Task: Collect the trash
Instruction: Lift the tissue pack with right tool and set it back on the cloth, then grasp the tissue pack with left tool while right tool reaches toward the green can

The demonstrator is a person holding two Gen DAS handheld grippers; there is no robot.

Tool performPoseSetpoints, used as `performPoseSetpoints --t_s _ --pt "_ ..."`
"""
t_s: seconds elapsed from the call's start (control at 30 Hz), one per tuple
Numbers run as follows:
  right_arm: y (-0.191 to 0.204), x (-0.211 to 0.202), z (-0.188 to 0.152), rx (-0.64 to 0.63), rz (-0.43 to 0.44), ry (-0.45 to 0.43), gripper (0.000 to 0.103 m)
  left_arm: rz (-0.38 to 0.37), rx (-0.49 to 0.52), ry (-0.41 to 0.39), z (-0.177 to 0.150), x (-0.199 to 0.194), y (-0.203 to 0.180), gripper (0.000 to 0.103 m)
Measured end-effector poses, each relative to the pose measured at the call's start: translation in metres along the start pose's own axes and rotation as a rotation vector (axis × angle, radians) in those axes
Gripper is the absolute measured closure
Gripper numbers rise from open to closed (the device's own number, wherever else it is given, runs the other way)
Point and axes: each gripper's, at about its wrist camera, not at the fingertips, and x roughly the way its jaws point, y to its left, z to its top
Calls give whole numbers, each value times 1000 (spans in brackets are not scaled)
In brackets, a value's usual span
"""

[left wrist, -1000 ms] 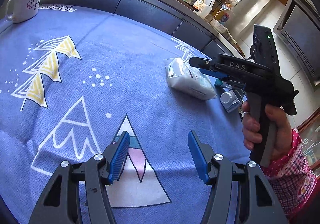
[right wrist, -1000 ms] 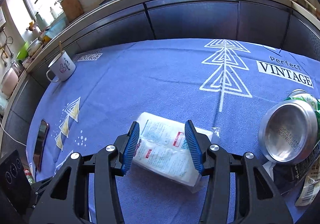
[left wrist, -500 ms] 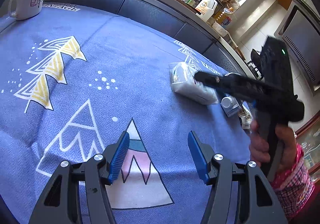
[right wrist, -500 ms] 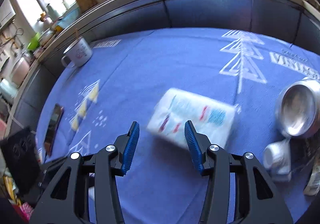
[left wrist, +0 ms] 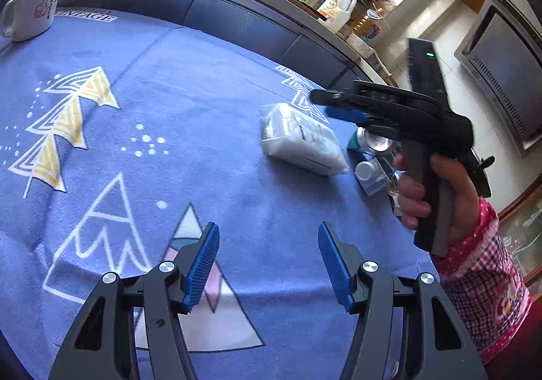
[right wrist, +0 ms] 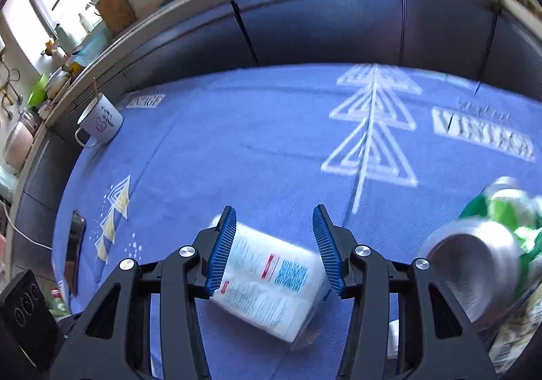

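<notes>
The left tool hangs over the blue tabletop with its blue pads spread apart and nothing between them, only the printed triangle pattern of the cloth beneath. The right tool, gripped by a hand in a pink checked sleeve, is tilted downward above a white tissue pack; its pads stand apart on either side of the pack, raised above it and not pressing on it, so it holds nothing. From the left wrist view, the same tissue pack lies flat on the cloth near the right edge of the tabletop, with the right tool's fingertips in the air above its far end. Just beside the pack on that side sit a green drink can lying on its side with its silver bottom facing the camera, and a small white bottle close to it. A white mug stands well apart at the far left corner of the tabletop, and a dark phone lies flat near the left edge.
</notes>
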Motion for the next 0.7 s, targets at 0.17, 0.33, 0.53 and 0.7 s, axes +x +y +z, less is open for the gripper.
performPoseSetpoints --t_s 0.17,0.33,0.53,0.7 --pt "13 -18 -56 32 136 27 55 -10 9 8 1 3 -5 43" --pt "24 -45 -127 52 351 54 55 -4 5 13 12 8 -4 40" --pt "-9 -90 -155 105 163 -131 55 28 50 15 29 25 -28 31" --pt "-48 -129 -140 162 23 -274 55 100 183 6 21 44 -66 22"
